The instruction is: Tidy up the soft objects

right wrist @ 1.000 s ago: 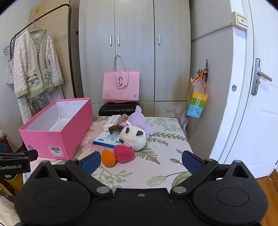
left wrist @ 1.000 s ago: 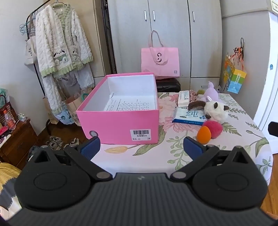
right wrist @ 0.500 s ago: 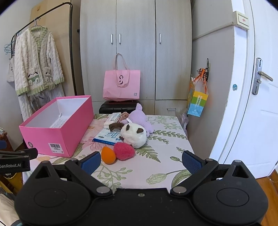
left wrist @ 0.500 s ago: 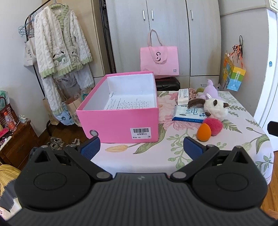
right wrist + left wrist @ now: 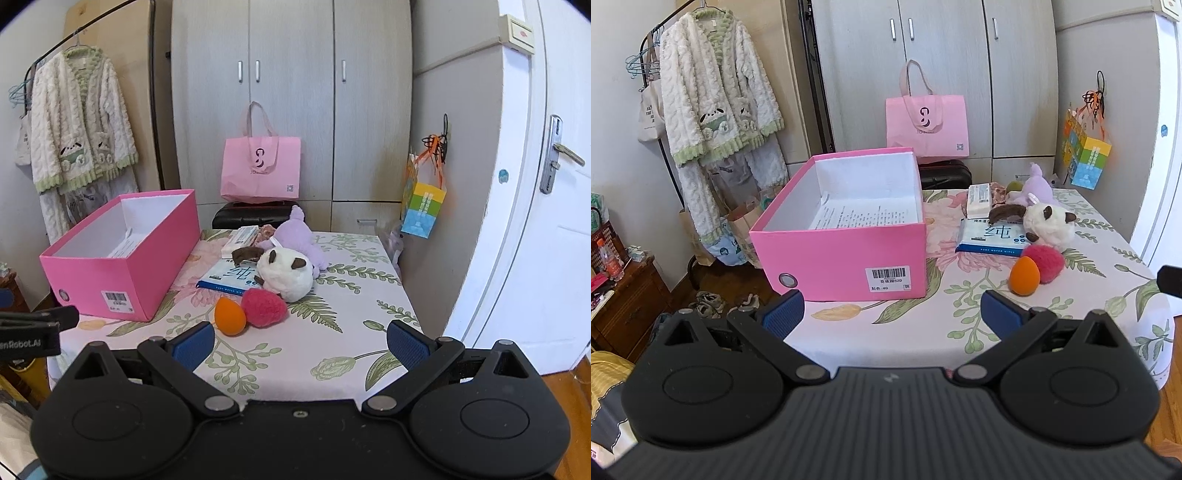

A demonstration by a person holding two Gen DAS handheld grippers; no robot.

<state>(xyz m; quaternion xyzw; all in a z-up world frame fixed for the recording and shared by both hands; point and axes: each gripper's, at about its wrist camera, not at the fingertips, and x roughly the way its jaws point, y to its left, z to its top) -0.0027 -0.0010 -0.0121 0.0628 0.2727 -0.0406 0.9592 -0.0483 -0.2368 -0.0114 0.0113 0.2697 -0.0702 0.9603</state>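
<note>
An open pink box with a printed sheet inside stands on the left of the floral table. To its right lie an orange egg-shaped sponge, a red pompom, a white plush with brown ears and a purple plush. My left gripper hangs open before the table's near edge, facing the box. Nothing sits between the spread fingers of my open right gripper, which is just short of the sponge.
A blue wipes pack and a white packet lie under and behind the plushes. A pink tote stands behind the table by the wardrobe. A clothes rack is at left, a white door at right.
Both views have drawn back and risen a little from the table; the objects lie as before and both grippers stay open.
</note>
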